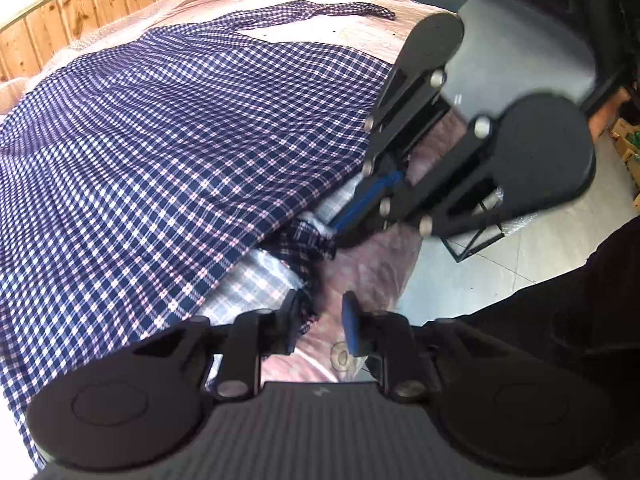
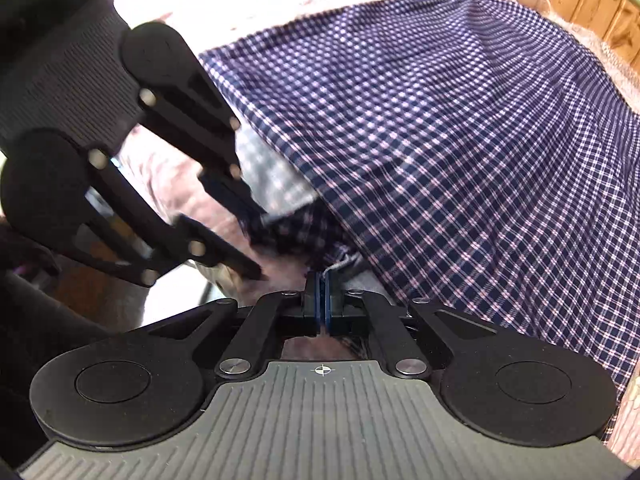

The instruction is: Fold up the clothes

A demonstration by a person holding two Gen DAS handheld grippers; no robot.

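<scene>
My right gripper (image 2: 322, 304) is clamped on the hem of the plaid dress (image 2: 460, 140), at 6 o'clock in its view, likely to lift that edge for a fold. My left gripper (image 1: 320, 320) is apart beside the same hem. The dress lies spread on the pink cover (image 1: 360, 272), long axis toward 12, straps far.

A pink patterned cover (image 1: 368, 276) lies over the work surface, a wooden panelled wall (image 1: 80, 12) stands behind it, and pale floor tiles (image 1: 500, 272) show beside.
</scene>
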